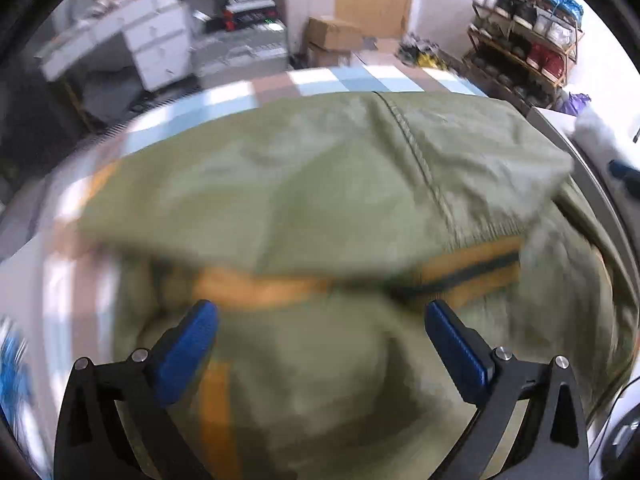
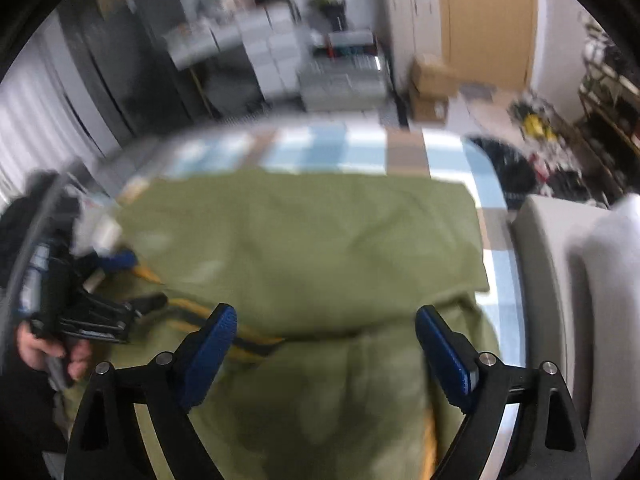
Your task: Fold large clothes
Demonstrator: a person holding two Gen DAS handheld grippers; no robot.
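Broadly, olive-green jacket (image 1: 320, 184) fills the middle of the checked bedspread (image 1: 312, 80), which shows as a blue, white and tan band past the jacket's far edge and down its side nearest the grey padded furniture (image 2: 560, 280)

Jacket lies partly folded: an upper layer is doubled over toward the near side, its loose edge crossing just beyond both sets of fingertips. Under that edge, an orange band with a dark zip (image 1: 468, 268) peeks out. A stitched seam (image 1: 416, 152) runs down the top layer

Handling, as judged: soft, limp, puffy fabric, light for its bulk; it will sag and trail from any pinch point, and the smooth shell looks inclined to slip. Best purchase is likely the folded edge or the zip band, where layers stack thick; a pinch in the flat middle would only gather one skin

Left gripper (image 1: 320, 316) hangs over the near part of the jacket, jaws spread wide, nothing between the blue pads (image 1: 188, 352). Right gripper (image 2: 324, 320) likewise over the jacket's near part, jaws spread, empty. From the right wrist view the left tool sits at the jacket's edge away from the grey furniture, a hand (image 2: 52, 352) round its handle

Both views blurred; fine creases unreadable
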